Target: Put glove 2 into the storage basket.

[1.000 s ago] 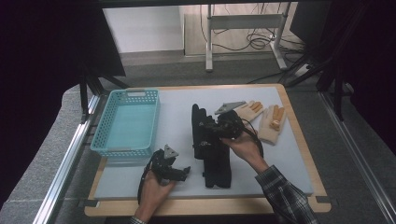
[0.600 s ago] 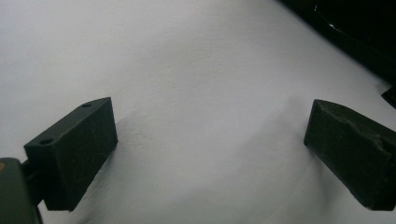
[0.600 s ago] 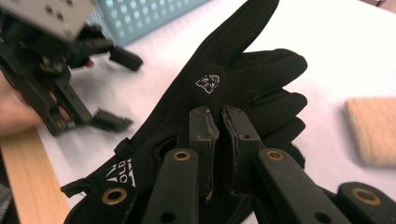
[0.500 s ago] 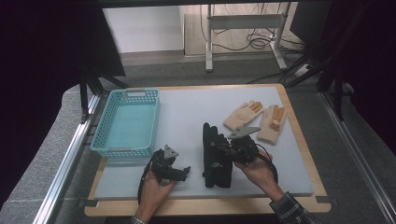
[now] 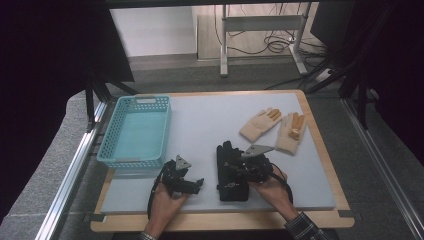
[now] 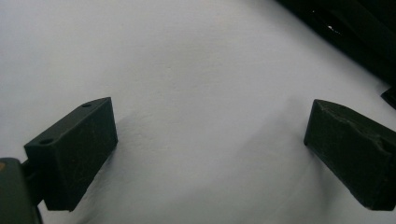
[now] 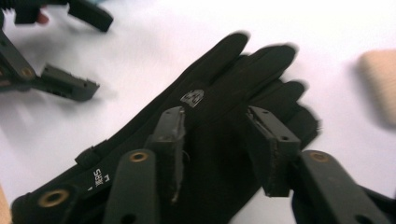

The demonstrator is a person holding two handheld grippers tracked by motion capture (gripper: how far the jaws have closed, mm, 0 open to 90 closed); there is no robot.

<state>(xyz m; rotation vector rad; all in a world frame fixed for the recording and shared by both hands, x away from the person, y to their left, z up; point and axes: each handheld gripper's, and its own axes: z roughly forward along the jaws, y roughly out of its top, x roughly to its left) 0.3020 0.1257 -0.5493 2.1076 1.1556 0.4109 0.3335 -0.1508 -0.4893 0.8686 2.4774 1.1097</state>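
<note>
A: How do the 2 grippers stand?

B: The right gripper (image 5: 239, 169) is over the black gloves (image 5: 231, 170). In the right gripper view its jaws are parted, one on each side of a raised fold of black glove fabric (image 7: 219, 130); whether they actually pinch it, I cannot tell. The left gripper (image 5: 199, 183) sits low on the mat with its jaws spread wide, nothing but bare mat (image 6: 201, 93) between them.

A: Where are the black gloves, taking the blue basket (image 5: 134, 131) as the landmark?

B: Right of the basket and nearer the person than its front rim, lying flat on the grey mat (image 5: 210, 117), fingers pointing away from the person. The left gripper is between basket and gloves, just off the basket's near right corner.

A: Anything else?

B: 2 beige gloves (image 5: 274, 128) with orange fingertips lie well right of the basket, beyond the black gloves, side by side.
</note>
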